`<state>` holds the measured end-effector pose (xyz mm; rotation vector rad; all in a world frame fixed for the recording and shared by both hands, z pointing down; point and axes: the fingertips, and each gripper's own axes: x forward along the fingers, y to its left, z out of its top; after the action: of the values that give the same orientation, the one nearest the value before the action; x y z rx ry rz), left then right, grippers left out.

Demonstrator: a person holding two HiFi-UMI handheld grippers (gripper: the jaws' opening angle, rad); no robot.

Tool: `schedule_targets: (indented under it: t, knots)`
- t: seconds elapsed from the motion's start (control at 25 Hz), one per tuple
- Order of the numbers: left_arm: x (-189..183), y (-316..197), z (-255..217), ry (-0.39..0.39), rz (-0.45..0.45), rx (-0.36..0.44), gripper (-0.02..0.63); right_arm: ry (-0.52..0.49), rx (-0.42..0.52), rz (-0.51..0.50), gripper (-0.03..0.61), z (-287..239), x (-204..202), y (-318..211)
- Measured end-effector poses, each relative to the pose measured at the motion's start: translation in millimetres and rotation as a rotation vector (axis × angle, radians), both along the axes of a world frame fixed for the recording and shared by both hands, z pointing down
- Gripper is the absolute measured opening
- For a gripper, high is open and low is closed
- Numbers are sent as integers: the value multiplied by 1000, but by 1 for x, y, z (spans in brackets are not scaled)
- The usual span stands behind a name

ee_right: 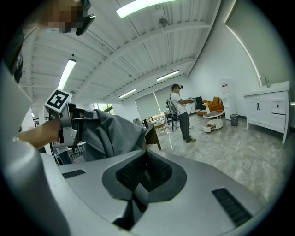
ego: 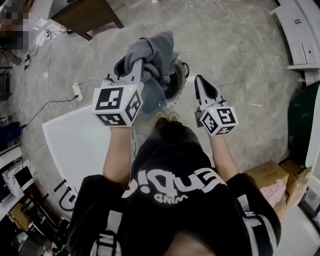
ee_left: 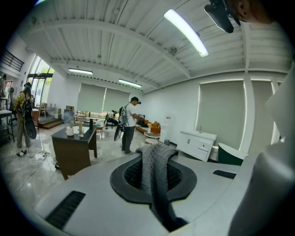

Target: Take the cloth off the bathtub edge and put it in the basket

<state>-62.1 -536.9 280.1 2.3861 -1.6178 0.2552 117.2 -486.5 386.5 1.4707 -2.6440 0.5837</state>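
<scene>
- The left tongs (ego: 138, 62) are clamped on the grey cloth (ego: 156, 49); the left gripper view shows a knitted fold pinched between the jaws.
- The cloth hangs in a bunch above the basket (ego: 181, 80), covering most of its opening. It is clear of the white bathtub edge (ego: 70, 142).
- The right tongs (ego: 200, 80) are closed with nothing between them. They sit just beside the basket's right rim, apart from the cloth.
- The bathtub edge runs along the lower left, under the left forearm, with its rounded corner near the basket.
- Bare grey stone floor (ego: 235, 55) lies open beyond the basket and to its right.
- The edges of the room are crowded: a brown tabletop (ego: 85, 14) at the upper left, cables (ego: 55, 102) on the floor at the left, white cabinets (ego: 300, 30) at the upper right, and a cardboard box (ego: 272, 177) at the lower right.
- The cubes on both tongs carry black-and-white square markers and no words.
- The person's black shirt (ego: 175, 200) has white lettering, seen upside down. A small word looks like "MIND", and I cannot read the large word whole.
</scene>
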Motion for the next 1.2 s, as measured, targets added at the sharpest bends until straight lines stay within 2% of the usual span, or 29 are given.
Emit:
schedule_targets:
  t: [0.4, 0.68, 0.88, 1.2]
  knots:
    - [18, -14, 172, 8, 38, -209, 25, -8, -79, 58, 14, 80, -1, -18]
    - [31, -13, 283, 26, 43, -309, 25, 24, -149, 67, 14, 163, 9, -20]
    - [36, -9, 321, 34, 57, -342, 25, 26, -202, 69, 14, 199, 10, -12]
    - [32, 7, 349, -14, 35, -418, 28, 22, -222, 40, 14, 204, 0, -6]
